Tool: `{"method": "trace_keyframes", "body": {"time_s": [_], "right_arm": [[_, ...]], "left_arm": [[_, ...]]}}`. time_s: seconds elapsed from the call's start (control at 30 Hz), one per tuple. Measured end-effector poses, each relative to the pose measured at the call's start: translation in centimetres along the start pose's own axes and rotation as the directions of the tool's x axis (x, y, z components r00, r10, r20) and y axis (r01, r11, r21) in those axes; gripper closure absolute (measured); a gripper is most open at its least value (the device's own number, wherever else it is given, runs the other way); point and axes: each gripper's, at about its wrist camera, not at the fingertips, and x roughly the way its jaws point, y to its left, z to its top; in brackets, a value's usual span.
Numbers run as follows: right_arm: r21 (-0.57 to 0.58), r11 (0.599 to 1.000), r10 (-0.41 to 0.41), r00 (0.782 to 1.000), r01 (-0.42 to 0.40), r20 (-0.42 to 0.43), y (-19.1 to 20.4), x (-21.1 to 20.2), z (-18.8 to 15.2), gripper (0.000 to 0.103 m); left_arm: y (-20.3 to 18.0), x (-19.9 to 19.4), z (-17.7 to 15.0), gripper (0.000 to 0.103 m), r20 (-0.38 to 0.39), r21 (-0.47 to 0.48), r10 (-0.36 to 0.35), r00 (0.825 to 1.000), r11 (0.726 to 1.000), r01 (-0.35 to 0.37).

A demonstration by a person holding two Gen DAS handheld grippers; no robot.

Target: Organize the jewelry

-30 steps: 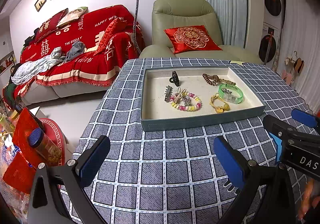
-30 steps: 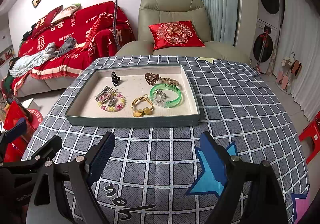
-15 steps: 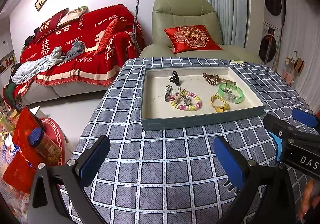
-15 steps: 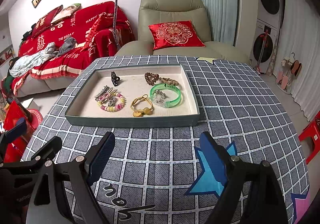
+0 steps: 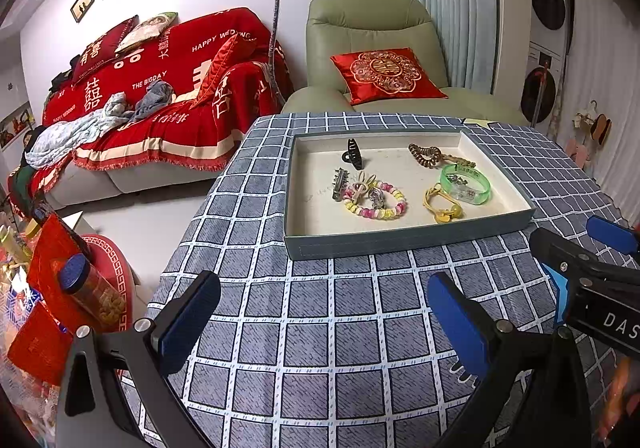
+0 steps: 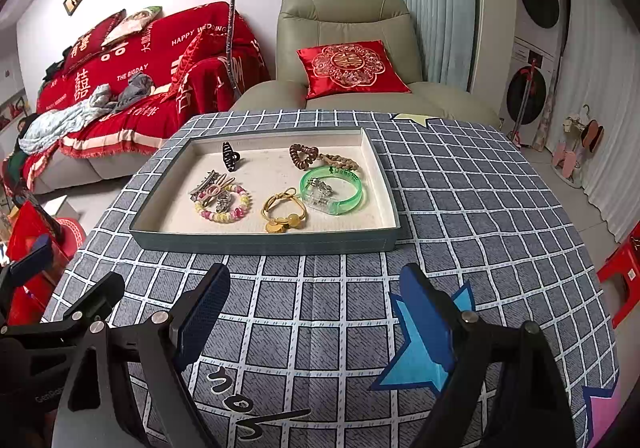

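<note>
You see a matt checked cloth (image 6: 460, 208) covering the desk, a tray (image 6: 264, 242) lined in pale rough fabric, a glossy translucent green plastic bangle (image 6: 332, 194) and shiny gold hair ties (image 6: 284, 210).

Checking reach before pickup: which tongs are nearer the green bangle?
Right, by a little. The right tongs sit almost straight before the green bangle; the left tongs sit further left.

One tray (image 6: 264, 244); one black claw clip (image 6: 230, 156); one green bangle (image 6: 334, 192); one beaded bracelet (image 6: 232, 210); two grippers.
</note>
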Motion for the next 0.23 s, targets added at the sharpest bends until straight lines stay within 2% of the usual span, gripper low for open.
{"method": "trace_keyframes", "body": {"time_s": [0.23], "right_arm": [[0.002, 1.0, -0.001, 1.0, 0.001, -0.001, -0.04, 0.03, -0.03, 0.014]], "left_arm": [[0.25, -0.2, 0.11, 0.0, 0.01, -0.007, -0.008, 1.0, 1.0, 0.008]]}}
